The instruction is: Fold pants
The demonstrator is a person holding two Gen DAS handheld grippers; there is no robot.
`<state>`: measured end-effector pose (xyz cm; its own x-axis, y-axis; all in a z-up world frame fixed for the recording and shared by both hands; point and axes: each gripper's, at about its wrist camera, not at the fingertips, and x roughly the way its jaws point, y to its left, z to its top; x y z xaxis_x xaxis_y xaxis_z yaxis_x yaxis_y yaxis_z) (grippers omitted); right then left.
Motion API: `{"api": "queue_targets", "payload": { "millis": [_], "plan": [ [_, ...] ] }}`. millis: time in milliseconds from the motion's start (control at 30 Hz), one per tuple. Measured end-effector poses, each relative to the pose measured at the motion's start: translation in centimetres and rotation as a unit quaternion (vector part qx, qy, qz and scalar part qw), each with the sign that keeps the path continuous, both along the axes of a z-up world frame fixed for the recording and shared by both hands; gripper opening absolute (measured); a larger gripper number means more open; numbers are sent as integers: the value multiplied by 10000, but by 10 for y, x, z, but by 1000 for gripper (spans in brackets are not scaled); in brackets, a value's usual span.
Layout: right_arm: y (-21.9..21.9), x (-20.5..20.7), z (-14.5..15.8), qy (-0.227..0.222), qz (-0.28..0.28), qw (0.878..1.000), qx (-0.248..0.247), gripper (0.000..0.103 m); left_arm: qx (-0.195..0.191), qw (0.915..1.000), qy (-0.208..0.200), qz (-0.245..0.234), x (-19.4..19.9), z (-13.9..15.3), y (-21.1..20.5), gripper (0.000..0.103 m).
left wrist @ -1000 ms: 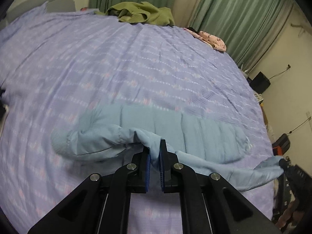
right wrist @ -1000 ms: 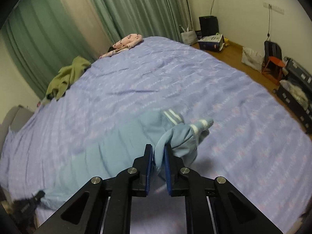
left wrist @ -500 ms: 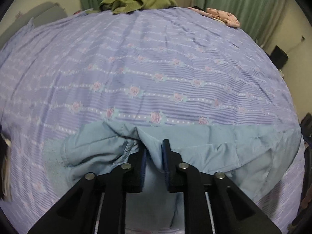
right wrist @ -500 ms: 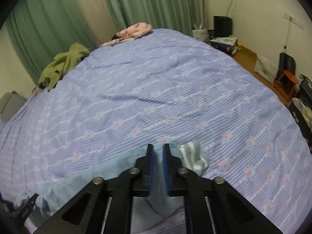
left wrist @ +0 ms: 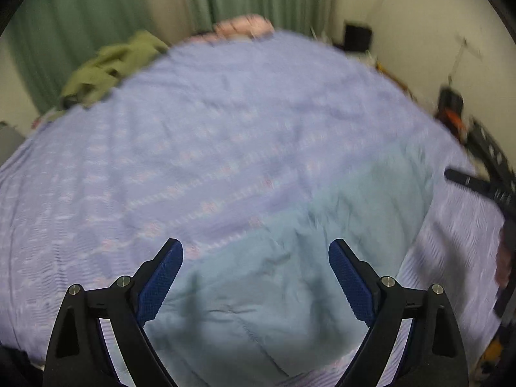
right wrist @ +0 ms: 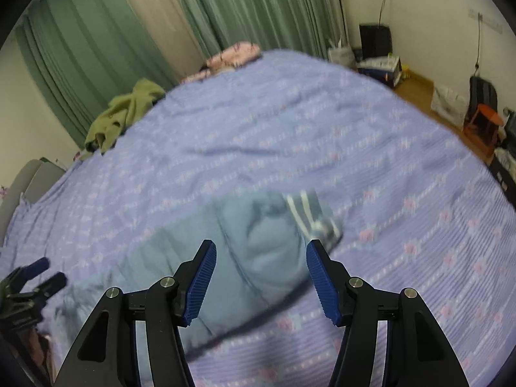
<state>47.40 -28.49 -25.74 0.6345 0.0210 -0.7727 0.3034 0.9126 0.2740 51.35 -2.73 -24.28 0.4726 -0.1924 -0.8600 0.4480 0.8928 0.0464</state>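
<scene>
Left wrist view showed the left gripper [left wrist: 254, 254] just spread wide, released above the pale blue pants [left wrist: 290, 277] lying on the bed [left wrist: 193, 135]; the right gripper [right wrist: 259, 251] had likewise just opened, empty.

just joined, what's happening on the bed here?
A person with a claw in each hand is folding light blue pants on a purple bedspread. Both the left claw and the right claw have just been opening, nothing pinched between the pads; the pants lie loose on the bed beneath them.
</scene>
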Motion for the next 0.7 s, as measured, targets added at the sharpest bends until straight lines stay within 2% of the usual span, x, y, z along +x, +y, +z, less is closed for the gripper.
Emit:
{"api": "queue_targets", "payload": {
  "millis": [100,267,467,500,533,567,600,633,700],
  "plan": [
    [-8,5,-27,292,38,9991,307,60,279,9990,349,52,8,-35,-4,92],
    [-17,18,-65,709,35,9956,613,60,705,9967,315,252,18,-66,-7,92],
    [-20,33,-79,619,-104,9946,826,58,532,9928,637,863,51,-91,-4,93],
    [-20,36,-80,587,-86,9951,794,53,502,9918,686,950,54,-96,-3,93],
    [-19,39,-80,561,-53,9956,754,42,509,9914,699,977,57,-98,-4,93],
    [-18,41,-80,553,-29,9959,709,37,520,9909,714,1017,59,-100,-5,93],
    [-19,43,-80,546,-12,9962,681,26,522,9907,721,1032,61,-101,-6,93],
    [-20,43,-77,521,-11,9963,678,19,531,9905,720,1045,62,-101,-8,93],
    [-21,40,-62,327,-201,9984,406,18,544,9904,672,1078,67,-100,-12,93]
  ]
}}
